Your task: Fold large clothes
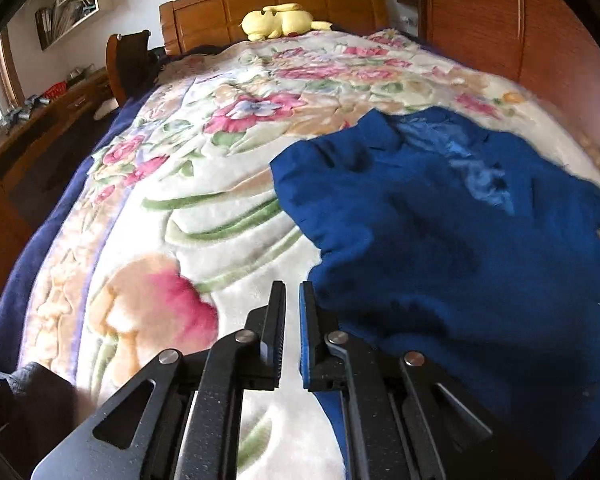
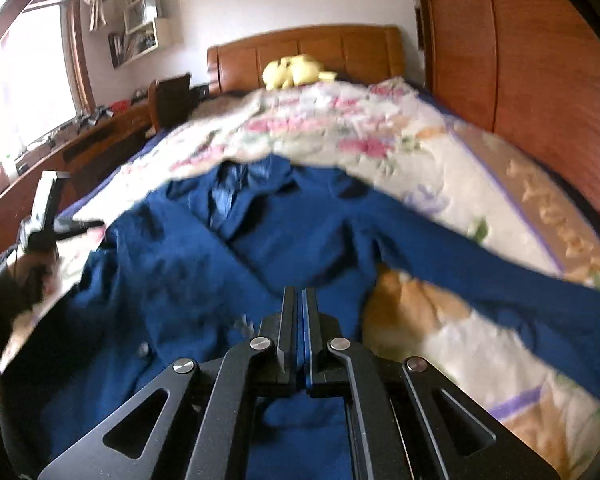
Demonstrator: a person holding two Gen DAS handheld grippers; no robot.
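A large blue jacket (image 1: pixel 440 240) lies spread on a floral blanket (image 1: pixel 204 184) on the bed, collar toward the headboard. In the right wrist view the jacket (image 2: pixel 228 264) fills the middle, one sleeve (image 2: pixel 500 280) stretched out to the right. My left gripper (image 1: pixel 293 294) hangs over the blanket at the jacket's left edge, its jaws a narrow gap apart with nothing between them. My right gripper (image 2: pixel 299 296) is above the jacket's front with its jaws closed together and empty. The left gripper also shows at the left in the right wrist view (image 2: pixel 60 220).
A yellow plush toy (image 1: pixel 280 20) lies by the wooden headboard (image 1: pixel 268 0). A wooden wardrobe (image 1: pixel 520 24) stands right of the bed. A desk with clutter (image 1: pixel 40 120) and a chair (image 1: pixel 128 64) stand on the left. A dark cloth (image 1: pixel 24 400) lies at the near left.
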